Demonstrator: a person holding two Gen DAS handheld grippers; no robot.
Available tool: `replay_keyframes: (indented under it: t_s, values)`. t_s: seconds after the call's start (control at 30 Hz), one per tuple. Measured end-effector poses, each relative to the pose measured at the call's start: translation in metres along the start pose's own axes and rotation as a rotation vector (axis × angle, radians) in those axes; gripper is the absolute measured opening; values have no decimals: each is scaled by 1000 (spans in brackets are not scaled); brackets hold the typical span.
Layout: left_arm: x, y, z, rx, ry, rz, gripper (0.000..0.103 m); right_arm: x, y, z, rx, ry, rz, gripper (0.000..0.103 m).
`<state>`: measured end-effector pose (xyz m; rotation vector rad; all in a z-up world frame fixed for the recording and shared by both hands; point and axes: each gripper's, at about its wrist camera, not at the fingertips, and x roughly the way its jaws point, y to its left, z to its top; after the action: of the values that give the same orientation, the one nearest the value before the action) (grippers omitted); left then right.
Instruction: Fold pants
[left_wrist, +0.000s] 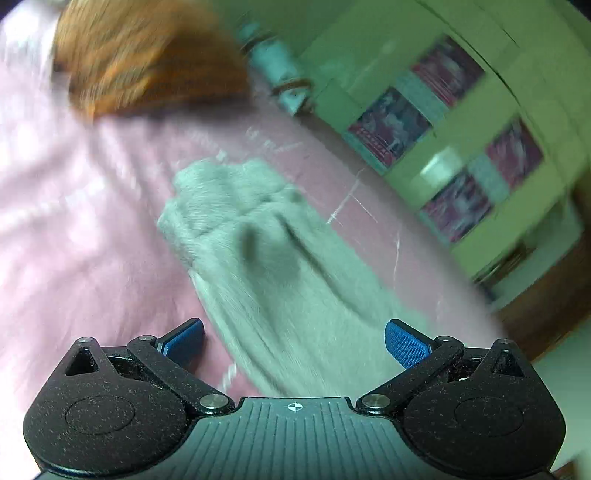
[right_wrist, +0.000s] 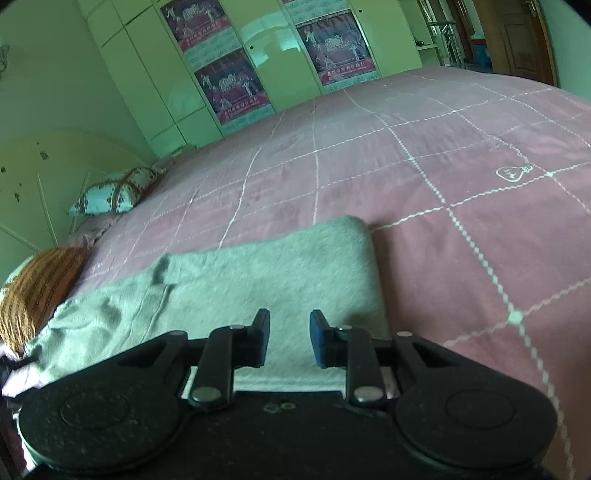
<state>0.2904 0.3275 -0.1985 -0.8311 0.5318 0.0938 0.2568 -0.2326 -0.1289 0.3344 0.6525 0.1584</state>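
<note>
The grey-green pants (right_wrist: 236, 280) lie spread flat on the pink checked bedspread (right_wrist: 461, 177), probably so that both ends can be reached and the cloth creased cleanly. In the right wrist view one squared end of the pants sits toward the wardrobe (right_wrist: 207, 74), while the more rumpled part trails off toward the orange cushion (right_wrist: 33, 291) beside the headboard. The right gripper (right_wrist: 289, 338) hovers over the near edge of the pants with its fingers (right_wrist: 260, 339) somewhat apart and nothing between them; the cloth shows beneath and beyond the gap, though whether the tips touch it I cannot tell. The left wrist view is motion-blurred: the left gripper (left_wrist: 294, 341) has its blue fingers (left_wrist: 406, 345) spread wide and empty, with the pants stretching lengthwise ahead of the gap toward the orange cushion. No fold looks begun from here.
</note>
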Motion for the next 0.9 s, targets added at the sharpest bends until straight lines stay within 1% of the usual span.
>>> replay_keyframes:
  t_s: [0.03, 0.07, 0.1, 0.2, 0.23, 0.27, 0.3, 0.33, 0.37, 0.4, 0.43, 0.5, 0.57, 0.6, 0.63, 0.67, 0.7, 0.73, 0.77, 0.8, 0.83, 0.87, 0.9]
  values:
    - [9, 13, 9, -39, -10, -41, 103, -2, 5, 0, -11, -2, 0, 17]
    - [17, 21, 17, -60, -15, -63, 103, -5, 10, -1, -19, -5, -2, 17]
    - [27, 29, 24, -75, 0, -85, 103, -7, 14, 1, -28, -7, -4, 18]
    - [50, 32, 37, -26, -6, -99, 103, -7, 24, 3, -47, -6, -18, 18]
    - [54, 33, 39, -16, -18, -98, 96, -5, 27, 4, -52, -1, -22, 18]
    - [54, 32, 39, -11, -38, -51, 34, 0, 32, 5, -59, 9, -26, 18]
    - [50, 37, 42, -21, -33, -2, 34, 5, 37, 5, -65, 19, -26, 18]
    - [45, 43, 43, -49, -48, -24, 34, 11, 44, 5, -71, 29, -19, 18]
    - [39, 45, 43, -32, -69, -42, 34, 17, 54, 6, -84, 38, -3, 18]
    - [34, 45, 42, 10, -81, -29, 34, 25, 66, 5, -106, 50, 13, 18]
    - [32, 45, 40, 26, -85, -27, 34, 31, 78, 4, -129, 56, 26, 18]
    - [27, 51, 42, 9, -77, -34, 34, 44, 104, -2, -186, 74, 71, 18]
    - [28, 55, 42, 18, -66, -29, 34, 61, 129, -12, -252, 100, 90, 18]
    - [27, 55, 41, 28, -61, -29, 35, 71, 139, -19, -288, 125, 90, 17]
    - [27, 56, 37, 35, -56, -28, 37, 86, 148, -27, -338, 180, 56, 14]
    - [29, 57, 38, 35, -54, -27, 37, 101, 155, -37, -397, 218, 0, 14]
    - [26, 54, 37, 39, -51, -22, 38, 103, 159, -38, -418, 207, -15, 14]
    - [23, 49, 38, 52, -50, -9, 37, 103, 162, -33, -410, 219, -24, 14]
    - [18, 41, 38, 78, -64, -4, 37, 97, 160, -26, -369, 214, -4, 14]
    - [10, 31, 37, 111, -87, -19, 36, 86, 154, -20, -322, 175, 32, 13]
    - [3, 22, 37, 135, -107, -33, 36, 73, 147, -15, -283, 119, 58, 17]
    - [-1, 14, 36, 148, -121, -41, 35, 62, 138, -11, -257, 84, 54, 19]
    - [-5, 4, 36, 162, -135, -46, 35, 55, 129, -8, -233, 75, 45, 19]
